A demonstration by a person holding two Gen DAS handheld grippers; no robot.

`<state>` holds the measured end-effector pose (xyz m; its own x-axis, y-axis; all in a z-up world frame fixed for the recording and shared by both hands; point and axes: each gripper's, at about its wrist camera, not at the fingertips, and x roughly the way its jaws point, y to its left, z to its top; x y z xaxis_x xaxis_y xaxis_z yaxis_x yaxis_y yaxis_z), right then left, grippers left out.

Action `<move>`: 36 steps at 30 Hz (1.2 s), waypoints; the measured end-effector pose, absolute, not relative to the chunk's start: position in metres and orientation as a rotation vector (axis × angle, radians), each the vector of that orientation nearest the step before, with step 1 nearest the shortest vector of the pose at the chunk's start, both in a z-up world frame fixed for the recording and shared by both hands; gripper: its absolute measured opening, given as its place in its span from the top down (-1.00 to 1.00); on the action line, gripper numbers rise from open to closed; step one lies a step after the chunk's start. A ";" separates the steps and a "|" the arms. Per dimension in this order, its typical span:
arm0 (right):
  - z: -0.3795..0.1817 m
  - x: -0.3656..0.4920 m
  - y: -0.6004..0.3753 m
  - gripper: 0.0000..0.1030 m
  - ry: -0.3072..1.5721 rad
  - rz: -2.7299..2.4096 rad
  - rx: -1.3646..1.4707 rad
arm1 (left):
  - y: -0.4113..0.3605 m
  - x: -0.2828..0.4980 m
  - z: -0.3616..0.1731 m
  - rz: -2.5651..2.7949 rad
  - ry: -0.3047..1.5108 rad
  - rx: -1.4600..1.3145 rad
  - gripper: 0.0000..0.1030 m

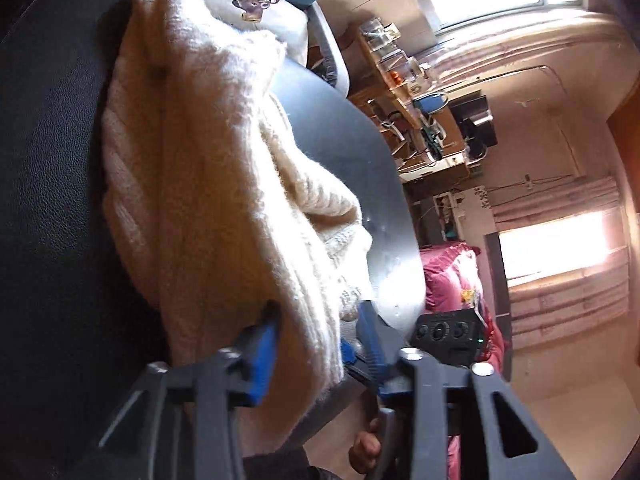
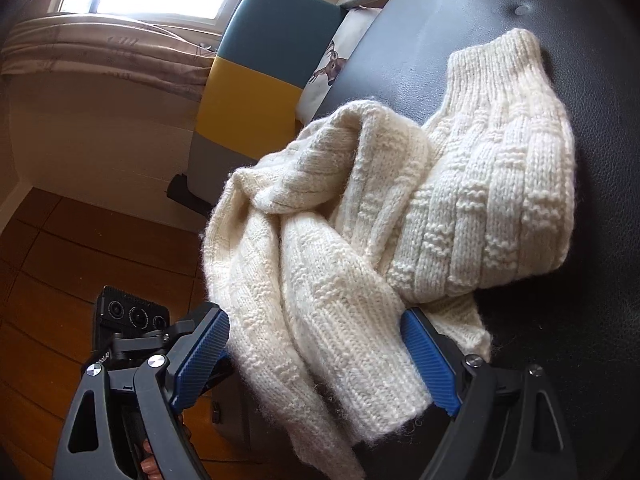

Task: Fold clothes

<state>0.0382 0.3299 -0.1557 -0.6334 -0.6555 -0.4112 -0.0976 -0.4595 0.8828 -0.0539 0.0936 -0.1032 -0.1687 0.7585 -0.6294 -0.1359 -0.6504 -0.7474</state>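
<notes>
Dark leather seat (image 2: 560,20) carries rumpled cream sweater (image 2: 400,200), hem spilling off edge toward 7 o'clock. Left gripper (image 1: 316,332) clamps that hem to lift; right gripper (image 2: 316,356) straddles fabric, jaws wide, unclenched.

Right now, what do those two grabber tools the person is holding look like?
Both look alike: the left gripper and right gripper have dark grey plastic arms with cut-out slots, silver screws, and ribbed blue fingers. No sleeves visible.

Blk tool (image 2: 316,360), blue ribbed pads (image 2: 430,364)
</notes>
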 end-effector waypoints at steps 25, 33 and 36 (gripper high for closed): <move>-0.126 0.037 0.287 -0.76 -0.883 -2.384 1.297 | -0.074 0.001 -0.109 2.167 -0.878 -1.268 0.87; -0.119 0.037 0.267 -0.76 -0.731 -2.300 1.385 | -0.115 0.040 -0.154 2.223 -0.904 -1.344 0.87; -0.120 0.042 0.288 -0.76 -0.982 -2.220 1.352 | -0.115 0.051 -0.142 2.239 -0.858 -1.277 0.81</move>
<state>0.0420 0.2884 -0.1203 -0.4767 -0.6161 -0.6271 -0.0493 -0.6935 0.7188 0.0509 -0.1150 -0.1416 -0.4887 0.6232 -0.6106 -0.0560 -0.7208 -0.6909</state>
